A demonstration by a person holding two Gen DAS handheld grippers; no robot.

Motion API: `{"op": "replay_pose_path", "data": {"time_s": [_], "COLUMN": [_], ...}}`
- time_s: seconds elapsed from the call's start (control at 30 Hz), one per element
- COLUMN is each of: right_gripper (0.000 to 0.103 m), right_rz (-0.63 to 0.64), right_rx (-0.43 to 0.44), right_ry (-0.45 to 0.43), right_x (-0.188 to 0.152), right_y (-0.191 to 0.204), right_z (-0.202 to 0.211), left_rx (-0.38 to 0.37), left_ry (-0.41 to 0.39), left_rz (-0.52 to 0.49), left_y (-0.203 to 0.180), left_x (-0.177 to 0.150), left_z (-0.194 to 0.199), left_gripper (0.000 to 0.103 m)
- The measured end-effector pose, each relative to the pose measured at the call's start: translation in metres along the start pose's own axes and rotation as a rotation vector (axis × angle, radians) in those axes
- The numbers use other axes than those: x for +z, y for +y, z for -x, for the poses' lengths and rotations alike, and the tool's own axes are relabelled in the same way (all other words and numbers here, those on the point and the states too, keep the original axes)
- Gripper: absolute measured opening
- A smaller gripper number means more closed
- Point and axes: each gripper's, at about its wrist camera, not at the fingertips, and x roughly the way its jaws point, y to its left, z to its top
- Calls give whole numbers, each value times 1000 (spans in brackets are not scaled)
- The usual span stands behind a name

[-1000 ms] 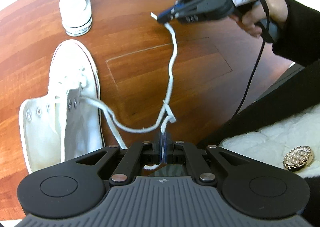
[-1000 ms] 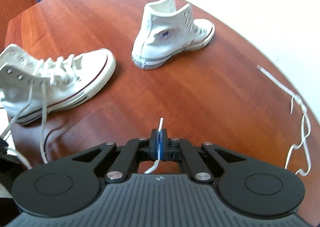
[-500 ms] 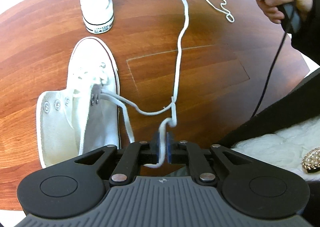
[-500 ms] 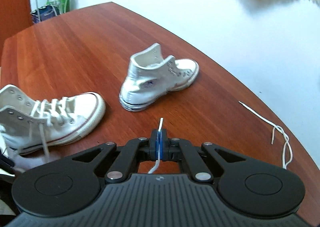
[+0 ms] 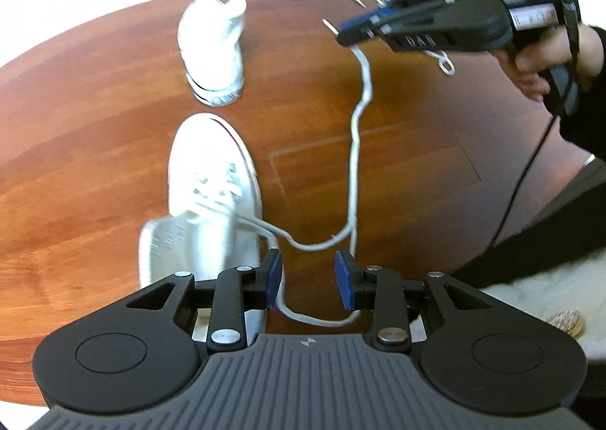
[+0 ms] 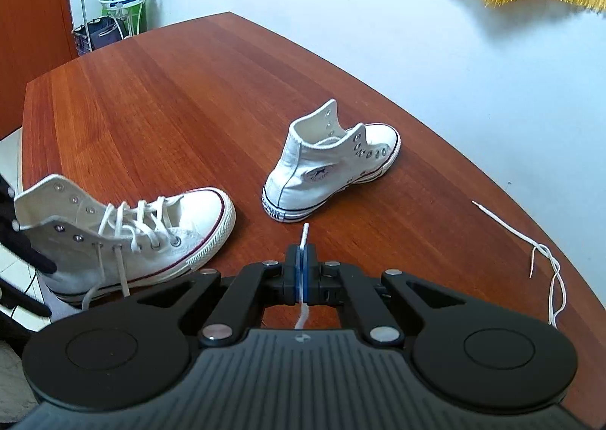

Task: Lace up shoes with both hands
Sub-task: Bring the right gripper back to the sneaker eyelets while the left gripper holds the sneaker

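Left gripper (image 5: 307, 280) jaws have just been opening, lace (image 5: 356, 149) slack between them; it climbs to upper right, where the right gripper (image 5: 342, 32) pinches its tip

Materials and finishes around the wooden table

The table (image 6: 189, 96) is reddish-brown wood with a smooth, slightly glossy finish. On it, the laced shoe (image 6: 125, 236) and the unlaced shoe (image 6: 325, 168) are white canvas cloth with smooth rubber toe caps and small shiny metal eyelets. The lace (image 5: 356, 149) above the table is soft woven white cord. Both grippers are matt black plastic with silver metal pins, ribbed grey housings and blue pads (image 5: 273, 278).
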Motion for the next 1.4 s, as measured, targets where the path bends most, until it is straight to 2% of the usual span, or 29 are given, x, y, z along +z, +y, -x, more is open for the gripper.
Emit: {"op": "replay_pose_path", "data": {"time_s": [0.4, 0.73, 1.1, 1.23, 1.3, 1.4], "right_gripper": [1, 1, 1, 1, 1, 1], "right_rz": [-28, -31, -7, 10, 15, 25], "right_rx": [76, 133, 242, 273, 286, 307], "right_ry": [7, 13, 44, 74, 93, 125], "right_x": [20, 43, 64, 67, 67, 64], "right_y": [16, 53, 101, 115, 120, 126], "right_z": [-2, -11, -33, -42, -46, -51], "left_rx": [43, 98, 68, 59, 55, 55], "left_ry": [-25, -34, 32, 34, 28, 10], "left_rz": [-24, -33, -80, -72, -66, -65], "left_y": [28, 54, 71, 75, 78, 81], "left_x": [15, 14, 3, -3, -5, -9], "left_z": [30, 38, 5, 2, 1, 0], "left_gripper": [34, 34, 20, 18, 9, 6]}}
